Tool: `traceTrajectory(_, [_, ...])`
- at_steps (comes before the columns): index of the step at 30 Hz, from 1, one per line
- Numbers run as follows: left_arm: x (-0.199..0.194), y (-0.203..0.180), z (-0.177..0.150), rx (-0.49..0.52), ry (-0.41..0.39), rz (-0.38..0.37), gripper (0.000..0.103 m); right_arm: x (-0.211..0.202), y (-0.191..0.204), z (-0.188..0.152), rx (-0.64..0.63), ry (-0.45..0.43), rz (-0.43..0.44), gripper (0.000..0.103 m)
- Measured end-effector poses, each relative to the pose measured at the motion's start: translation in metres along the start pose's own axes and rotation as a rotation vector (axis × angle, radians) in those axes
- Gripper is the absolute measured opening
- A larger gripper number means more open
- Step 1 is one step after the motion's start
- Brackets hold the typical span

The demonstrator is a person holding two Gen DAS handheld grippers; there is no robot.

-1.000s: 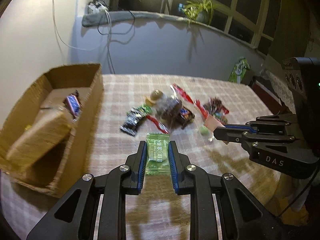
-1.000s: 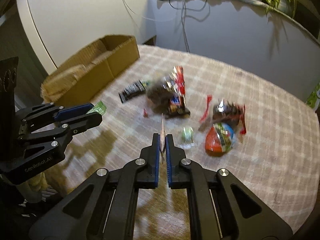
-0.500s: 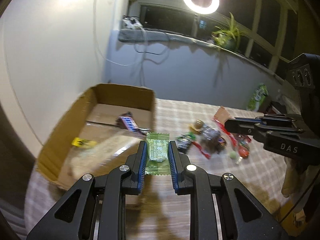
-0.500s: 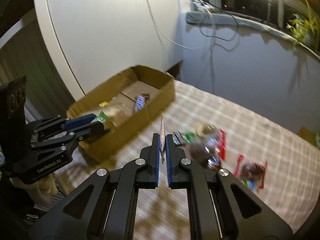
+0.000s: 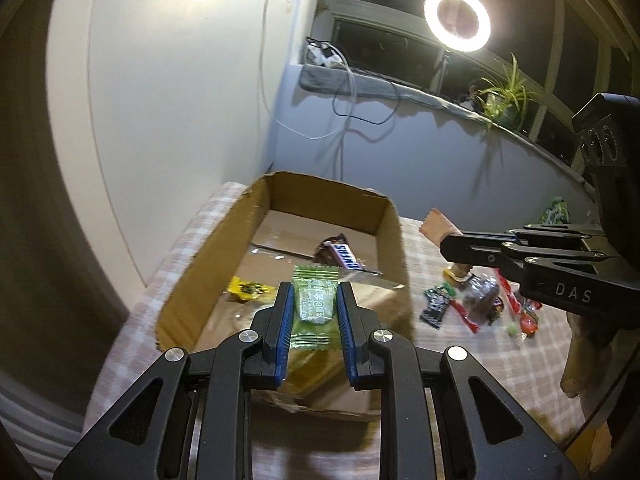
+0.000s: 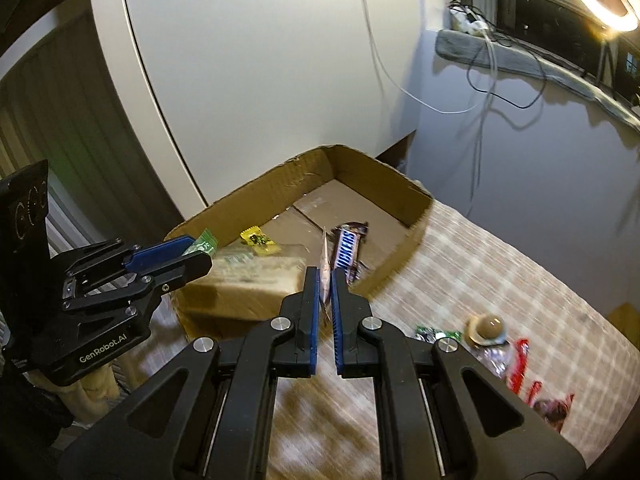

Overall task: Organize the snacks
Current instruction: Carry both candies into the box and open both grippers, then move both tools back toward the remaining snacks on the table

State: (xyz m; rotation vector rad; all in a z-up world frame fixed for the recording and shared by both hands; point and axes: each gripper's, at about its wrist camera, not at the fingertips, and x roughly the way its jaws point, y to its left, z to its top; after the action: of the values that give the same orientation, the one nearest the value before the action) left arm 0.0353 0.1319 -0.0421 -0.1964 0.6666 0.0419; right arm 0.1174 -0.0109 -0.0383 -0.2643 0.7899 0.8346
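Observation:
My left gripper [image 5: 314, 292] is shut on a green candy packet [image 5: 315, 304] and holds it above the near end of an open cardboard box [image 5: 394, 240]. In the box lie a Snickers bar [image 5: 344, 256] and a yellow candy [image 5: 248, 289]. My right gripper [image 6: 326, 276] is shut on a thin pink packet [image 6: 325, 264], seen edge-on, near the box's [image 6: 416, 232] right wall. The pink packet [image 5: 434, 230] also shows in the left wrist view. The left gripper [image 6: 200, 254] shows at the box's near corner in the right wrist view.
Several loose snacks [image 5: 476, 304] lie on the checked tablecloth [image 6: 480, 280] right of the box. A white wall stands behind the box, with cables hanging down. A ring light [image 5: 457, 19] and a plant [image 5: 502, 98] are at the window ledge.
Both grippers have swung left from the snack pile to the box, each keeping its packet. The box now fills the middle of both views.

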Motion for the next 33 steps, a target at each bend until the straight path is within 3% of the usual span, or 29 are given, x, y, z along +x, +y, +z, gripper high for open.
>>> traceTrajectory(16, [0.009, 0.018, 0.003, -0.033, 0.001, 0.018, 0.021, 0.045, 0.015, 0.019, -0.037, 0.058, 0.051, 0.006])
traceTrajectory(18, [0.009, 0.018, 0.004, -0.034, 0.000, 0.022, 0.026, 0.047, 0.015, 0.021, -0.038, 0.059, 0.053, 0.006])
traceTrajectory(19, [0.009, 0.018, 0.004, -0.037, 0.000, 0.024, 0.036, 0.048, 0.015, 0.021, -0.038, 0.063, 0.051, 0.007])
traceTrajectory(20, [0.009, 0.019, 0.004, -0.041, -0.003, 0.026, 0.047, 0.047, 0.015, 0.021, -0.038, 0.065, 0.050, 0.016])
traceTrajectory(21, [0.008, 0.019, 0.004, -0.044, -0.006, 0.030, 0.051, 0.047, 0.015, 0.021, -0.036, 0.065, 0.047, 0.036])
traceTrajectory(22, [0.008, 0.020, 0.004, -0.047, -0.008, 0.033, 0.052, 0.045, 0.014, 0.021, -0.034, 0.058, 0.039, 0.050])
traceTrajectory(23, [0.008, 0.020, 0.004, -0.048, -0.007, 0.034, 0.052, 0.043, 0.014, 0.021, -0.031, 0.045, 0.028, 0.069])
traceTrajectory(24, [0.007, 0.021, 0.004, -0.048, -0.007, 0.036, 0.052, 0.039, 0.013, 0.021, -0.028, 0.027, 0.017, 0.075])
traceTrajectory(33, [0.005, 0.017, 0.003, -0.043, -0.009, 0.033, 0.053, 0.024, 0.005, 0.019, -0.016, 0.004, -0.006, 0.078])
